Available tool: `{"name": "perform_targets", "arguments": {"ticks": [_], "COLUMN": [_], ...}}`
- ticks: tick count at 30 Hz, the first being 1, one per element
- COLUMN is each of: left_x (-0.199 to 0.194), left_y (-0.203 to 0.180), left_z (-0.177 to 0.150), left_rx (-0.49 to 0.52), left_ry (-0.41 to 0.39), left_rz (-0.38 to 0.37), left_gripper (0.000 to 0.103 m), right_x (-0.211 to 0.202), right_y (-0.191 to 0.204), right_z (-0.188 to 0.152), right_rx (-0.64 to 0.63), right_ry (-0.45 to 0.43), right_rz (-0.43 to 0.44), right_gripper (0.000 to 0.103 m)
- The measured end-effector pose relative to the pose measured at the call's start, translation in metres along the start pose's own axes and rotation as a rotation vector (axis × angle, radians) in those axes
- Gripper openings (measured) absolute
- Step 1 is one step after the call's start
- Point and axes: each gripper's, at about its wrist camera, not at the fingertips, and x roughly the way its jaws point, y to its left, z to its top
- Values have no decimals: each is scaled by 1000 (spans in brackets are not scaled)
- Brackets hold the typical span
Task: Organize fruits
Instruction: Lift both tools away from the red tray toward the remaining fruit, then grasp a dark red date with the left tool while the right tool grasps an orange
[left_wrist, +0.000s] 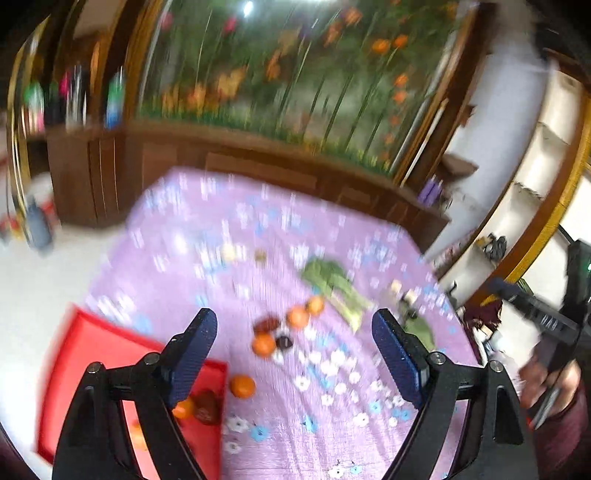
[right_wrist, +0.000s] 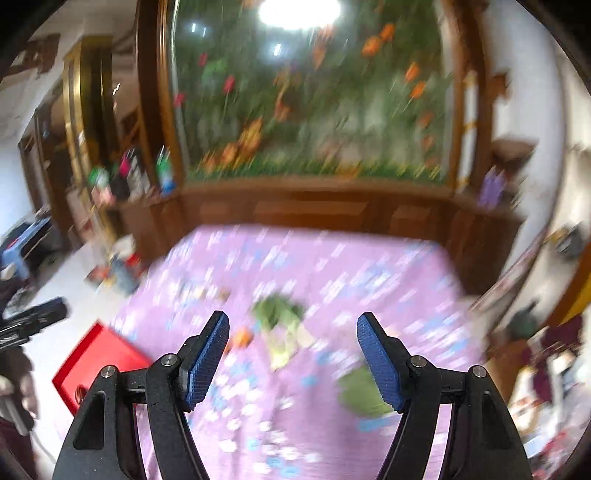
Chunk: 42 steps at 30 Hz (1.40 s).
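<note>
No writing or brand is legible anywhere; both views are motion-blurred.

Left gripper (left_wrist: 293, 354): jaws wide apart, nothing between the pads, held above the table and tilted down toward it. Right gripper (right_wrist: 293, 356): jaws likewise wide apart and empty, raised over the purple floral tablecloth (right_wrist: 369, 273).

Fruit, left wrist view:
- Cluster between the jaw tips: one orange (left_wrist: 263, 345), a second orange (left_wrist: 297, 317) and a third (left_wrist: 315, 305) just beyond, with a dark red fruit (left_wrist: 266, 325) and a small dark item (left_wrist: 284, 341) among them; kind of the dark ones cannot be told.
- Single orange (left_wrist: 242, 386) just inside the left finger (left_wrist: 192, 354), on the cloth beside the red tray (left_wrist: 96, 347).
- In the tray, partly behind that finger: an orange piece (left_wrist: 183, 408) and a dark red fruit (left_wrist: 207, 406), touching.
- Leafy greens (left_wrist: 328, 280) beyond the jaws, toward the right finger.

Right wrist view: greens (right_wrist: 280, 317) between the jaw tips, an orange (right_wrist: 242, 336) just beside the left finger, more green (right_wrist: 360, 393) by the right finger.
</note>
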Motion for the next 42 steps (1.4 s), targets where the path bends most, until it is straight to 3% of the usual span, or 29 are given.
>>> {"name": "perform_targets", "arguments": {"ticks": [2,5,11,14,27,31,35,37,39,41,42], "left_x": [43,82,141,166,218,221,223,224,222,218,216], "left_y": [12,23,33,28,21,28,22,20,18,13,11], "left_z": [-8,-13,-10,-9,-21,-19,-22,-22,-22,-23,-24], "left_rx": [-28,-38,-52,-24,125,93,131,132,138,164,168], "left_ry": [84,147,221,259,377,370,357,353,344,331,328], "left_rz": [-2,8,7,4,66,54,80,86,104,126,130], "left_gripper": [68,53,52,46,45,45,45,37,35,33,25], "right_x": [60,131,210,234,280,288,292,292,291,290,290], "right_y": [3,12,28,26,30,34,34,34,33,32,31], "right_z": [-18,-36,-50,-50,-54,-58,-61,-61,-60,-60,-61], "right_rx": [53,107,155,192,194,188,195,200,196,193,194], "right_ry": [89,189,256,262,315,331,331,330,326,326,327], "right_rz": [90,185,242,254,243,242,244,244,230,225,227], "right_gripper": [67,57,54,54,54,54,52,46,37,35,35]}}
